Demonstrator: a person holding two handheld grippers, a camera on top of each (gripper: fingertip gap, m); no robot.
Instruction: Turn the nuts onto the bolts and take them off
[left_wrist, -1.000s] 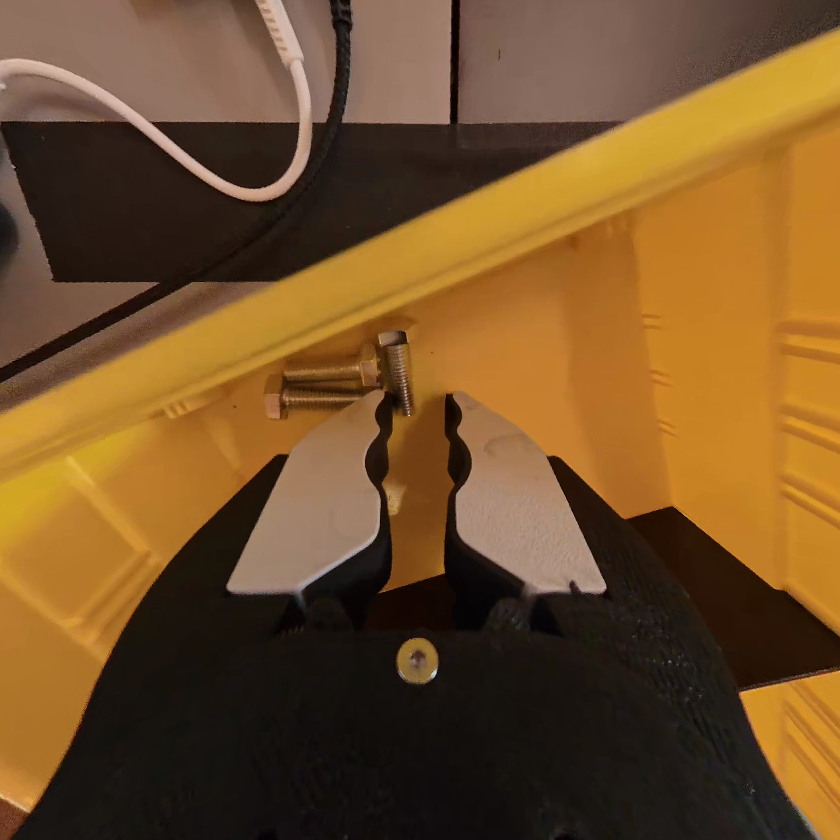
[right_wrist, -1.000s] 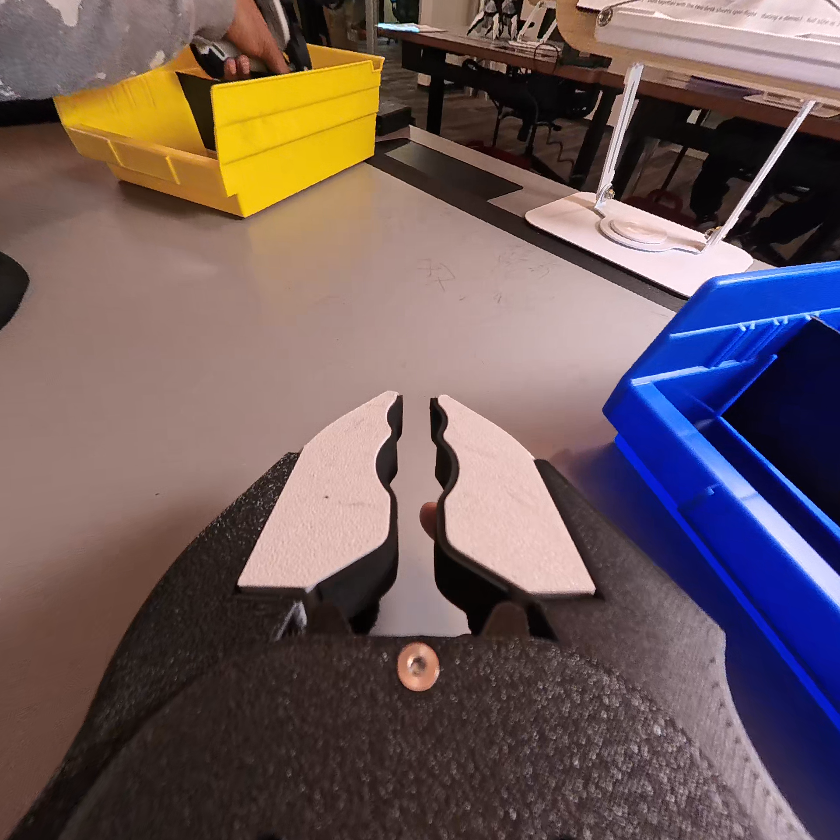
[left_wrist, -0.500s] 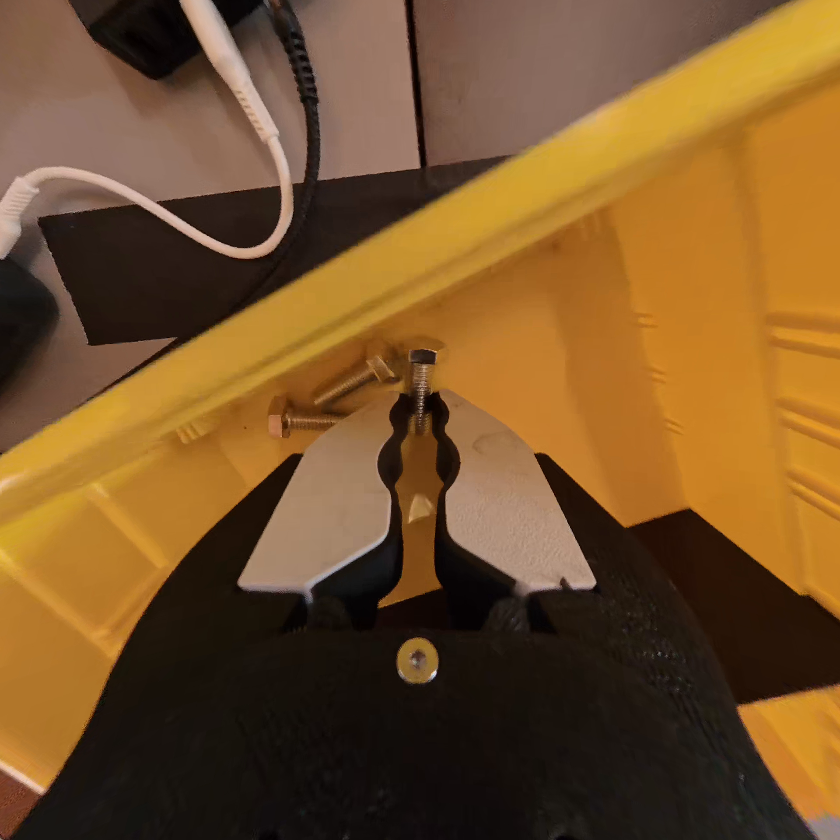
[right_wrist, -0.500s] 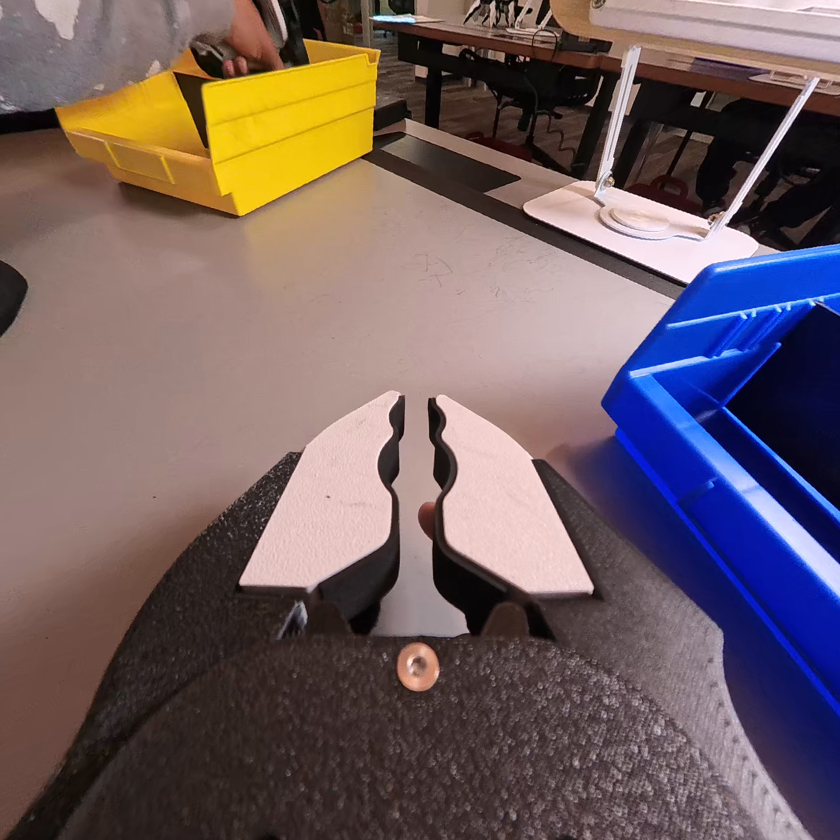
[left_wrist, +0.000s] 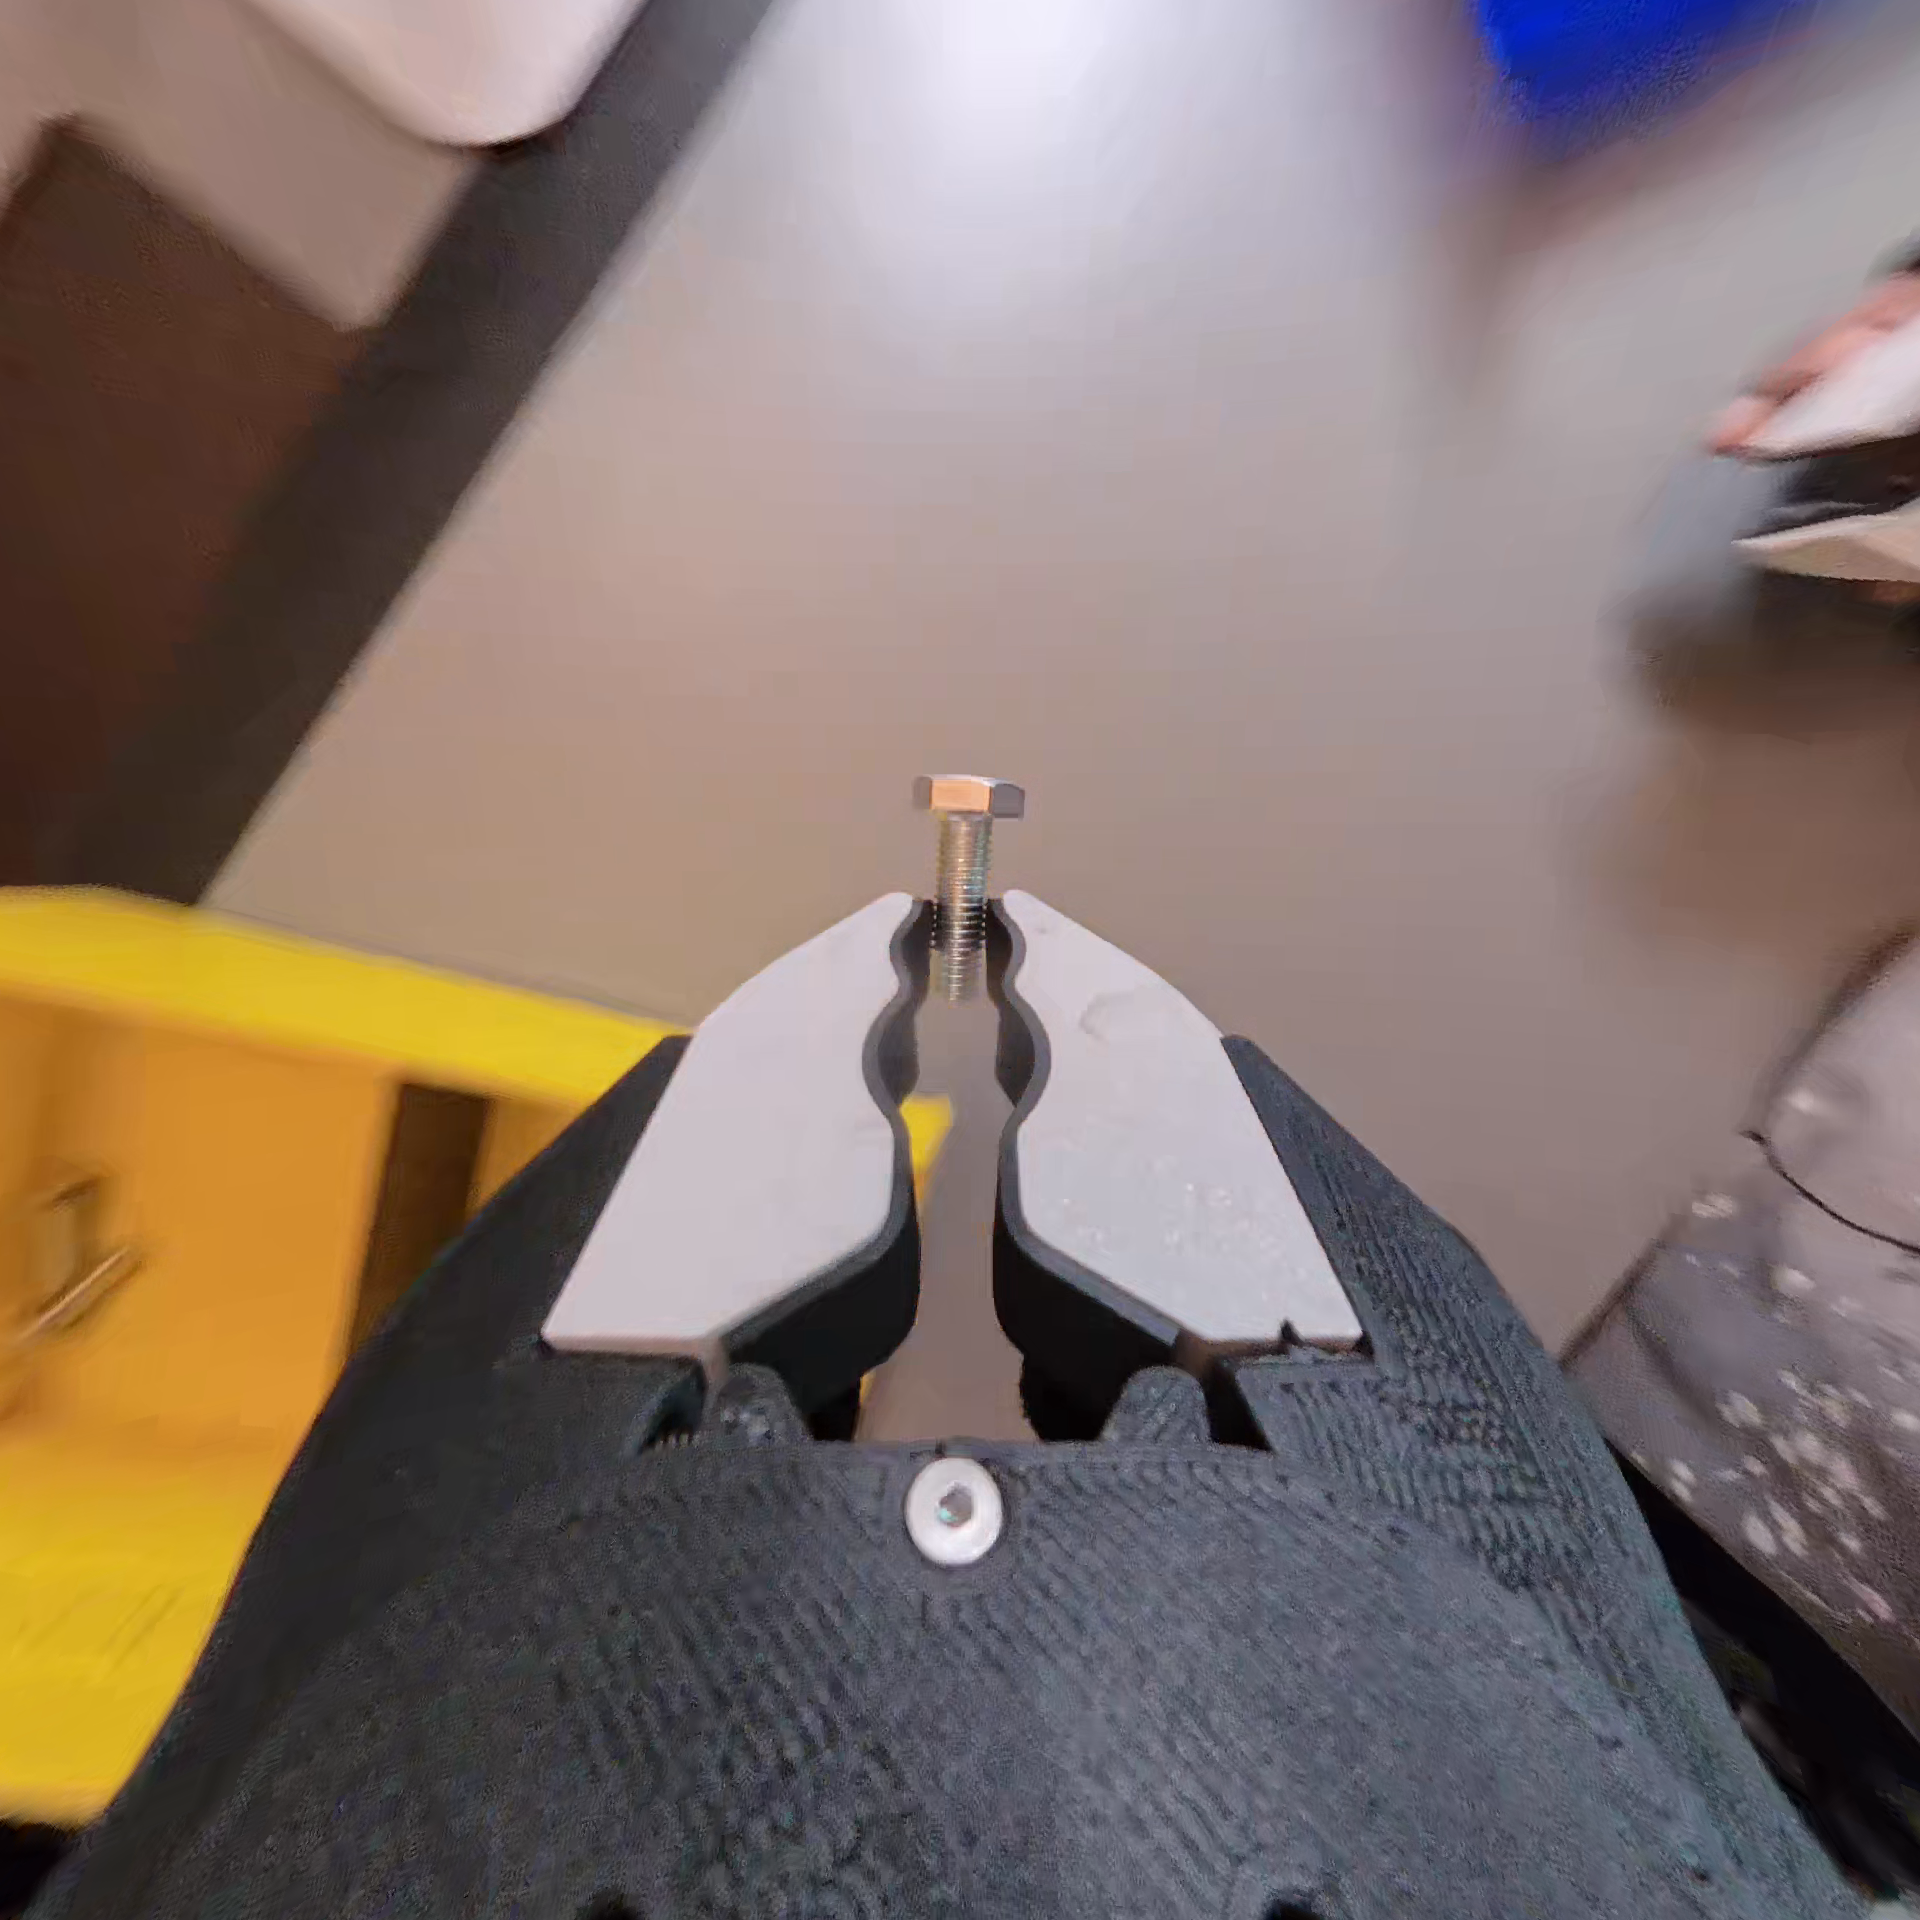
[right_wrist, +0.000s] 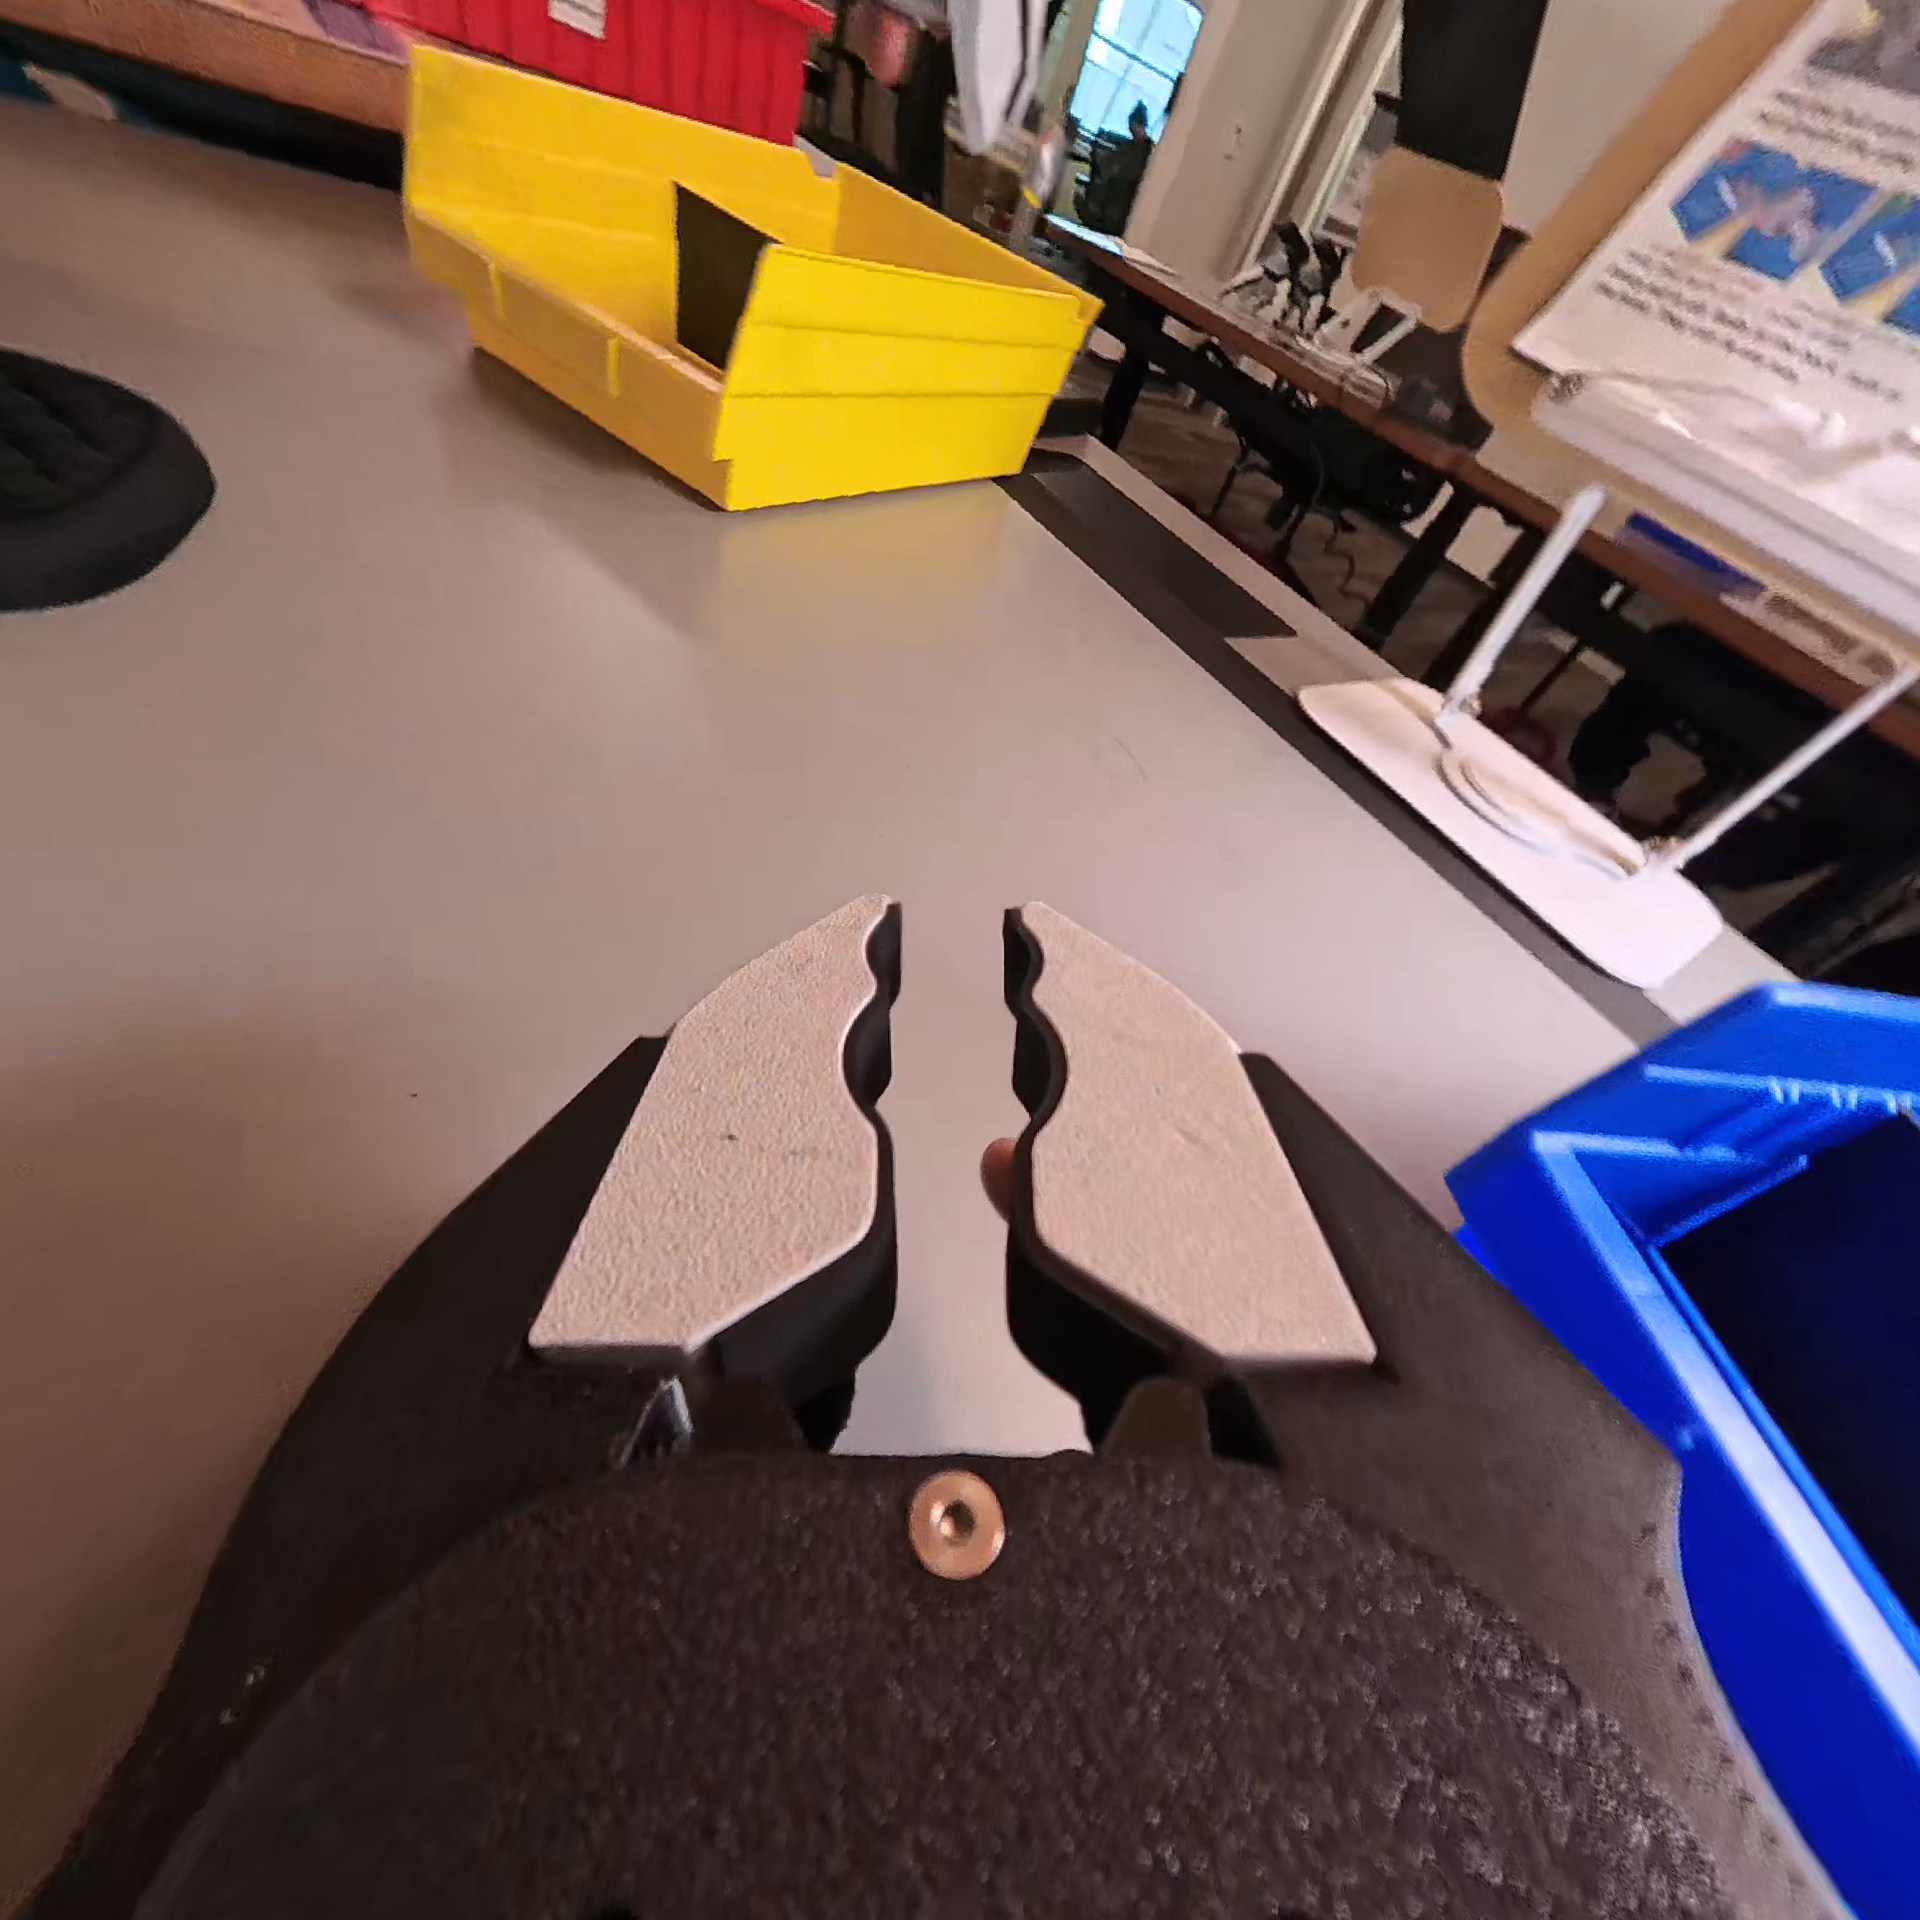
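My left gripper (left_wrist: 960, 914) is shut on a bolt (left_wrist: 964, 873), gripping its threaded shank with the hex head pointing forward past the fingertips, above the grey table (left_wrist: 1039, 468). The yellow bin (left_wrist: 187, 1143) lies below and to the left, with blurred bolts (left_wrist: 62, 1268) inside. My right gripper (right_wrist: 951, 920) is open and empty, low over the table, left of the blue bin (right_wrist: 1683, 1195). The yellow bin also shows in the right wrist view (right_wrist: 769, 322), far across the table. The right gripper also shows blurred at the right edge of the left wrist view (left_wrist: 1839, 488).
A white stand base (right_wrist: 1507, 831) sits near the table's far edge, with a paper sheet on its holder (right_wrist: 1745, 249). A black round pad (right_wrist: 73, 488) lies at the left. A person's speckled grey sleeve (left_wrist: 1766, 1299) is at the right.
My left gripper closed on one bolt in the yellow bin, lifted it out and swung over the table. My right gripper opened a little wider and turned slightly.
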